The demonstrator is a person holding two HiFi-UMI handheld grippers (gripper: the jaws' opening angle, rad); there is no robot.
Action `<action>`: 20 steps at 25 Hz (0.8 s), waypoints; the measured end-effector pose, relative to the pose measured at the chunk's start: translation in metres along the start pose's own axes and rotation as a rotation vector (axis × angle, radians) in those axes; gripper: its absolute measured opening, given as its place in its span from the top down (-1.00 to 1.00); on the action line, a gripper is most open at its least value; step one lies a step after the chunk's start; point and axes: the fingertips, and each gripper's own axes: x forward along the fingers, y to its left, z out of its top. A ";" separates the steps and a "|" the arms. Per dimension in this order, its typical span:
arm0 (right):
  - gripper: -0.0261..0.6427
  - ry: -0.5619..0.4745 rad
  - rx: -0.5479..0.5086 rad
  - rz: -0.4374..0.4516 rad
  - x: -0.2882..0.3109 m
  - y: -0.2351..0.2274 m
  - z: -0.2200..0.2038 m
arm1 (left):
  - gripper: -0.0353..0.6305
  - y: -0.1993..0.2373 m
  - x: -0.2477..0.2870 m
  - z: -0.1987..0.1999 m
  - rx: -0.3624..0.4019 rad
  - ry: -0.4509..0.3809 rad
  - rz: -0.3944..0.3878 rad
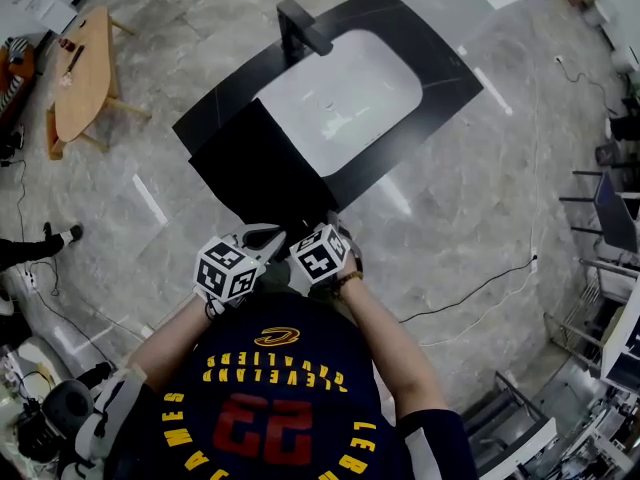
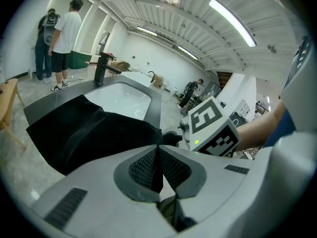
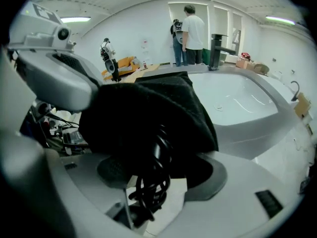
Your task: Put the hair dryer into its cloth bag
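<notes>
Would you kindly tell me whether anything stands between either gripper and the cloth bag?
Nothing visible does. The left gripper is already shut on a thin edge of the black cloth bag. The bag's cloth and a coiled black cord sit between the right gripper's jaws, though I cannot tell how firmly they press.

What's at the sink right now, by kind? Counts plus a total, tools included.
cloth bag: 1
cord: 1
faucet: 1
sink: 1
tools: 2 (left tool, right tool)
Total: 6
</notes>
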 end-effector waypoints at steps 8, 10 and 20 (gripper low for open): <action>0.16 -0.214 0.275 0.136 -0.092 0.004 -0.051 | 0.85 -0.002 0.007 -0.014 0.006 0.029 0.008; 0.16 -0.175 0.278 0.197 -0.081 0.017 -0.072 | 0.85 -0.003 0.009 -0.016 0.010 0.036 0.006; 0.54 -0.170 0.076 -0.048 -0.023 -0.001 -0.058 | 0.85 -0.008 0.017 -0.022 0.053 0.069 0.018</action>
